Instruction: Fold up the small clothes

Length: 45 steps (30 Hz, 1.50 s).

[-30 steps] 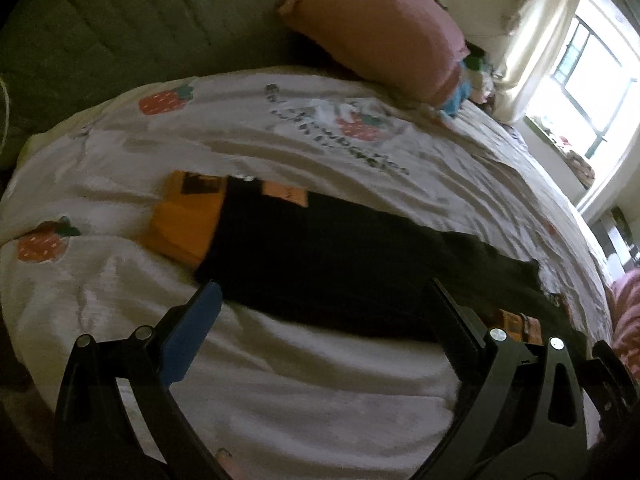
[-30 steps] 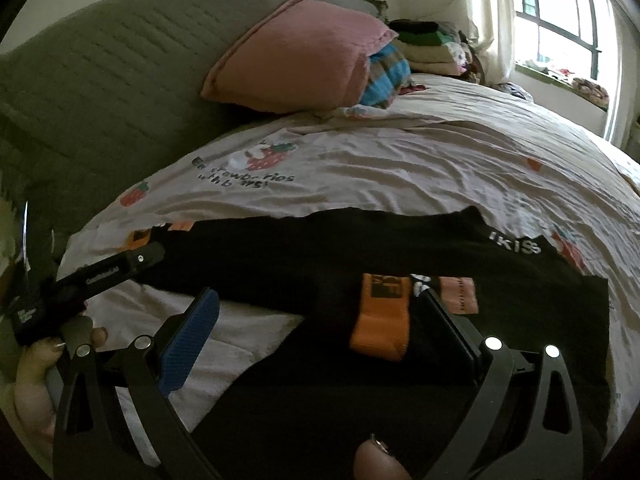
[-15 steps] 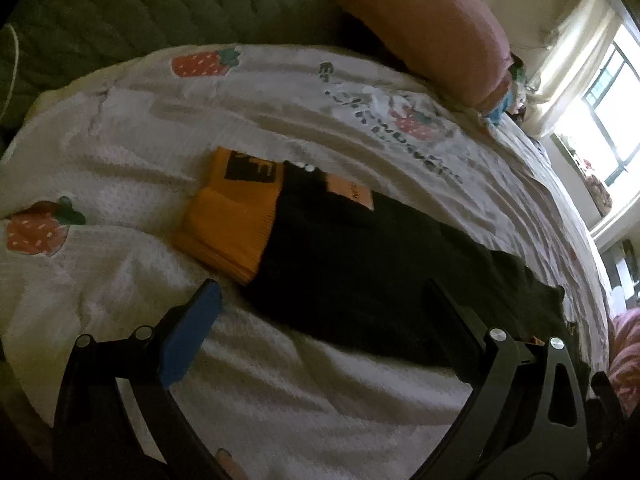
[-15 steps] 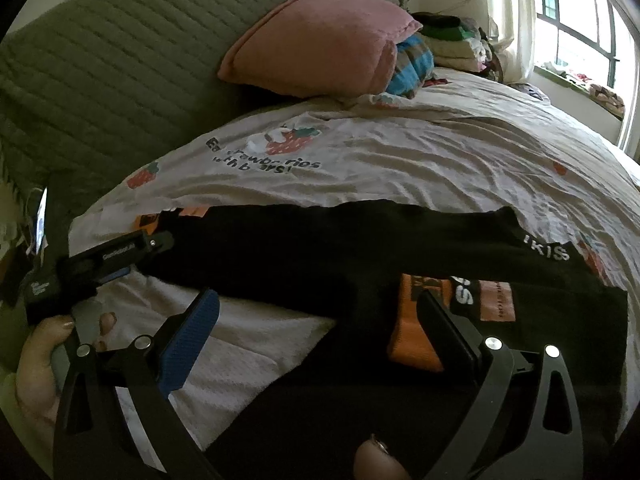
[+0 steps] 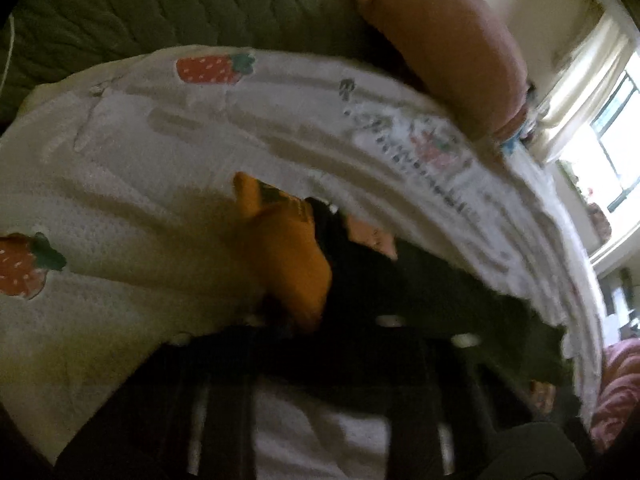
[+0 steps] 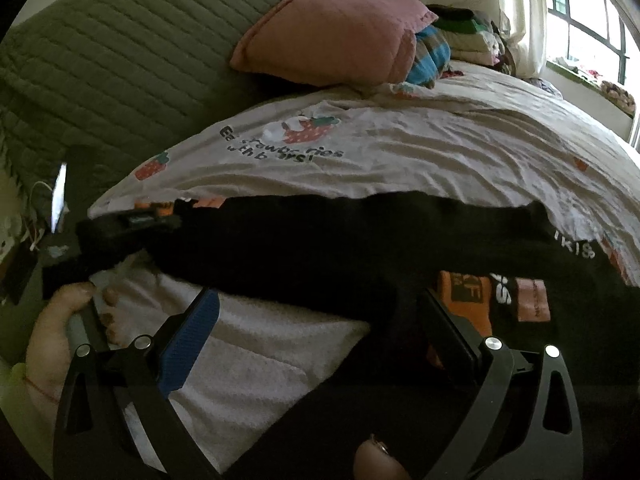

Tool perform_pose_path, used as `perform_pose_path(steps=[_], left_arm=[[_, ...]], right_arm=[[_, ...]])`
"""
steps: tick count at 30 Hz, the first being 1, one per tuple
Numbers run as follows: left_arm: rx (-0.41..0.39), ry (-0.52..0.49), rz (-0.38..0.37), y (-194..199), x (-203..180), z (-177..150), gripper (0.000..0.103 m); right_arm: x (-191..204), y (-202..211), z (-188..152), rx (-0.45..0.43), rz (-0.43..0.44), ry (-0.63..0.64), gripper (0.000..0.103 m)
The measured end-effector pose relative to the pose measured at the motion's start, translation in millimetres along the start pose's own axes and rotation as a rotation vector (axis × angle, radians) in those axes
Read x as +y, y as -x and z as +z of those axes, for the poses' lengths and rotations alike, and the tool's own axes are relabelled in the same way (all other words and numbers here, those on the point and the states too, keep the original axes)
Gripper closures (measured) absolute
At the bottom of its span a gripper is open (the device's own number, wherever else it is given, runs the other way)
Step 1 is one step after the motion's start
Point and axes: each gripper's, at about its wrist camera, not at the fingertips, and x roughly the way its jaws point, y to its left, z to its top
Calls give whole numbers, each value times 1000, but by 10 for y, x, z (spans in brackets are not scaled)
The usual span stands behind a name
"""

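A black garment with orange cuffs [image 6: 360, 248] lies spread on the strawberry-print bed sheet [image 6: 440, 160]. In the left wrist view, which is blurred, my left gripper [image 5: 292, 320] looks shut on the sleeve's orange cuff [image 5: 288, 264], which is bunched and lifted. The left gripper also shows in the right wrist view [image 6: 132, 228] at the sleeve's far left end. My right gripper [image 6: 316, 340] is open above the garment's lower edge; a second orange cuff [image 6: 464, 300] lies just right of its right finger [image 6: 448, 328].
A pink pillow [image 6: 332, 32] leans on the green quilted headboard [image 6: 100, 60]. Folded clothes [image 6: 464, 36] are piled at the back right near a bright window [image 6: 580, 20]. A pink blanket [image 5: 616, 392] lies at the right edge.
My left gripper has moved onto the orange cuff and closed on it, bunching and lifting it. My right gripper has shifted slightly left and stays open.
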Motion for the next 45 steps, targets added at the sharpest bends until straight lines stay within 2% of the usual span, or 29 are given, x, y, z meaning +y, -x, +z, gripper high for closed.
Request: perform_pose_path(steps=[2, 6, 12, 15, 23, 27, 37, 45], left_arm=[[-21, -32, -4, 52, -60, 4, 93], [-84, -82, -58, 260, -158, -7, 94], [-147, -91, -166, 542, -246, -63, 94], [-168, -106, -189, 636, -350, -91, 94], [-173, -146, -230, 799, -651, -153, 95], [-182, -217, -227, 892, -931, -162, 95], [-184, -316, -287, 1098, -1572, -192, 96], [-178, -408, -326, 1209, -2016, -372, 96]], right_arm=[[-37, 6, -19, 3, 1, -17, 5], [-173, 91, -67, -10, -3, -59, 5], [-468, 278, -195, -23, -13, -142, 5], [-624, 392, -255, -35, -28, -174, 5], [-1025, 603, -383, -51, -55, -261, 5], [-1196, 728, -444, -70, -59, -298, 5], [-1567, 1009, -574, -113, -58, -373, 5], [-1871, 1214, -696, -151, -64, -437, 5]])
